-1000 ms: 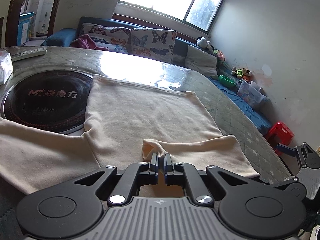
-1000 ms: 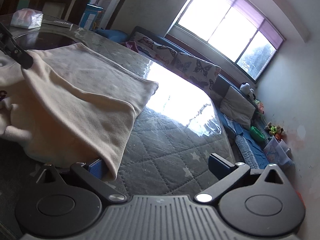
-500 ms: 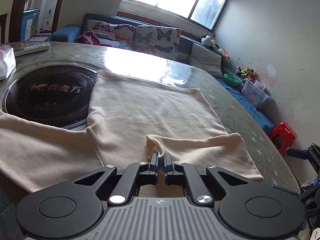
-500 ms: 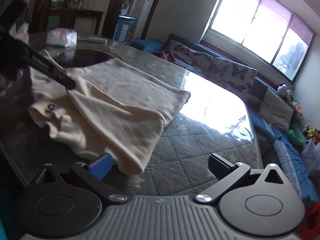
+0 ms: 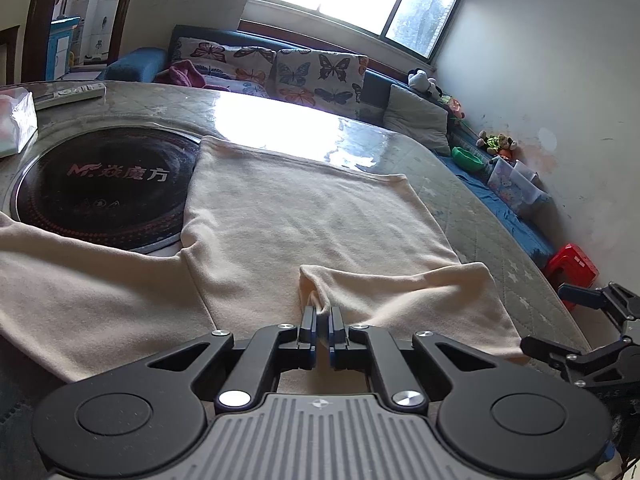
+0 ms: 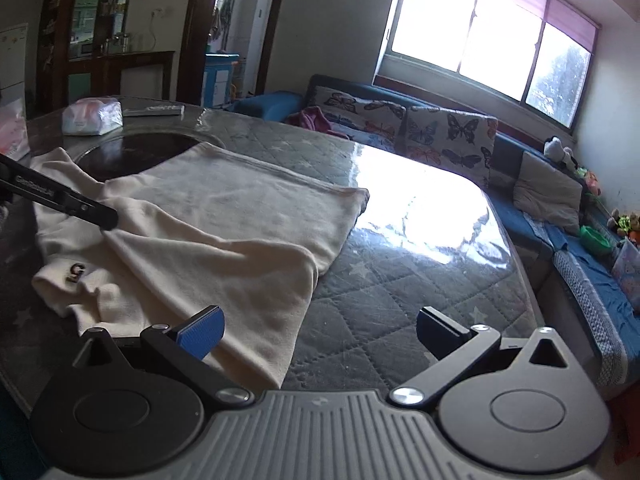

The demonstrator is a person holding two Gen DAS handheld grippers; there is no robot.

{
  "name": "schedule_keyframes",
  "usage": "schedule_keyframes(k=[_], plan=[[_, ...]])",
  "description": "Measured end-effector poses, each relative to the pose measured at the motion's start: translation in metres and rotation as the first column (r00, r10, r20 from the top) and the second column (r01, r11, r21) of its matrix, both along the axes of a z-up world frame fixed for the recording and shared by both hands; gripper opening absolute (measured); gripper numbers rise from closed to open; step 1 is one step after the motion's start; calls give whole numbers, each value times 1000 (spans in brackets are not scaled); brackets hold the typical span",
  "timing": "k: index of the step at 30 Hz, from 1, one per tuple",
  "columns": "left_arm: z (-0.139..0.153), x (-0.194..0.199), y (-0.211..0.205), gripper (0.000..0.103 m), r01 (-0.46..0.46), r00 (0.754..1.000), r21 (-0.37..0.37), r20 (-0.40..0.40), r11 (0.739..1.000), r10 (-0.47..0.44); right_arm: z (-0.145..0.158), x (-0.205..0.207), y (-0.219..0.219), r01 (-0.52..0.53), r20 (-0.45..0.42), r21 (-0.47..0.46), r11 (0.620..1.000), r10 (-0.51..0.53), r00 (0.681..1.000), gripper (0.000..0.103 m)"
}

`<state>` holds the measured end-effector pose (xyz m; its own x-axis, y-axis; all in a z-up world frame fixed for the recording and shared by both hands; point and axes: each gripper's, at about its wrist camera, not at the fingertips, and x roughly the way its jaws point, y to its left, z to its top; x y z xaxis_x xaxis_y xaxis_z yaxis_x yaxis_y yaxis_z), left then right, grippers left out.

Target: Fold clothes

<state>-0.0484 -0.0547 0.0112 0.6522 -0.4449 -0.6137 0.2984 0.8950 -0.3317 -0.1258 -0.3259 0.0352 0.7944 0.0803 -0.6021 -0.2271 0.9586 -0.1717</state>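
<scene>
Left gripper point(image 5: 323, 316) fingers pinch sweater point(image 5: 304, 220) fold. Right gripper point(image 6: 318, 330) fingers spread, empty. Risk: one-sided pull drags sweater, bunching the fold.

Left hand-held gripper point(image 5: 324, 322) pinching, seemingly, sweater point(image 5: 304, 224)

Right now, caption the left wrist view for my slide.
Left gripper pinches a folded-over sleeve of the cream sweater.

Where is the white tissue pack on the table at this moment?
In the right wrist view, the tissue pack lies at the far left of the table, beside a remote control and behind the round black cooktop.
</scene>
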Motion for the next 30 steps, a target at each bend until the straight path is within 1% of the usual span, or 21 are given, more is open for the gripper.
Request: schedule_keyframes(k=[8, 11, 13, 15, 18, 22, 26, 28, 29, 30], plan=[[-2, 2, 3, 6, -8, 1000, 6, -5, 1000, 8, -21, 5, -7, 37, -72, -4, 999, -38, 997, 103], [-3, 3, 3, 6, -12, 1000, 10, -11, 1000, 12, -21, 4, -10, 39, -80, 9, 999, -39, 996, 103], [-3, 4, 4, 6, -14, 1000, 14, -15, 1000, 14, -19, 5, -11, 38, -83, 18, 999, -36, 996, 103], [-2, 3, 4, 9, -13, 1000, 17, -15, 1000, 13, -16, 5, -13, 34, -84, 36, 999, -31, 996, 103], [2, 4, 5, 10, -17, 1000, 26, -9, 1000, 17, -10, 9, -16, 47, -60, 63, 997, -43, 997, 103], [10, 3, 9, 12, -42, 999, 49, 16, 998, 42, -11, 22, -18, 73, -56, 90, 993, -68, 996, 103], [15, 7, 10, 17, -46, 999, 61, 24, 997, 44, -18, 37, -17, 97, -91, 94, 991, -88, 992, 103], [17, 11, 6, 27, -38, 999, 68, 26, 997, 36, -17, 40, -17, 98, -87, 109, 989, -89, 992, 103], [17, 14, 4, 35, -29, 999, 71, 27, 997, 28, -14, 42, -18, 100, -75, 124, 987, -91, 993, 103], [16, 17, 0, 37, -18, 999, 75, 28, 997, 16, -10, 44, -19, 102, -62, 139, 985, -95, 994, 103]])
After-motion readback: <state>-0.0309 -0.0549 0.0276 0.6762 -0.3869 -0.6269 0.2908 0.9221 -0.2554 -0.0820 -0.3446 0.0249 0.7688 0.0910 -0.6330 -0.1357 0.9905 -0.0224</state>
